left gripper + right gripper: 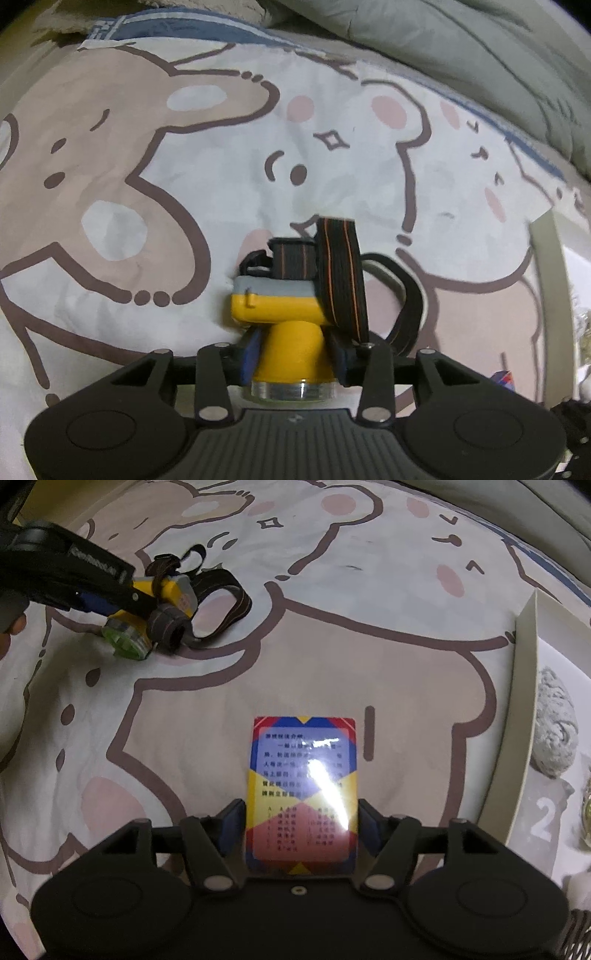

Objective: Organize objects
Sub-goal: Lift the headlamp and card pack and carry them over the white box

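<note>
A yellow headlamp (277, 306) with a black, orange-striped strap lies on the cartoon-bear bed sheet. My left gripper (295, 354) straddles its yellow neck, clear lens toward the camera. The blue pads stand close beside the neck and the jaws are open. In the right wrist view the same headlamp (173, 590) rests on the sheet at upper left under the left gripper's fingers (92, 603). A colourful card box (303, 768) with printed text lies flat on the sheet. My right gripper (302, 823) is open around its near end, one pad at each long side.
A pale tray (524, 701) sits on the bed at the right, holding a grey lumpy object (557, 723) and a pouch marked 2 (543, 819). Its rim (550, 280) also shows in the left view. A grey duvet (461, 48) is heaped at the back.
</note>
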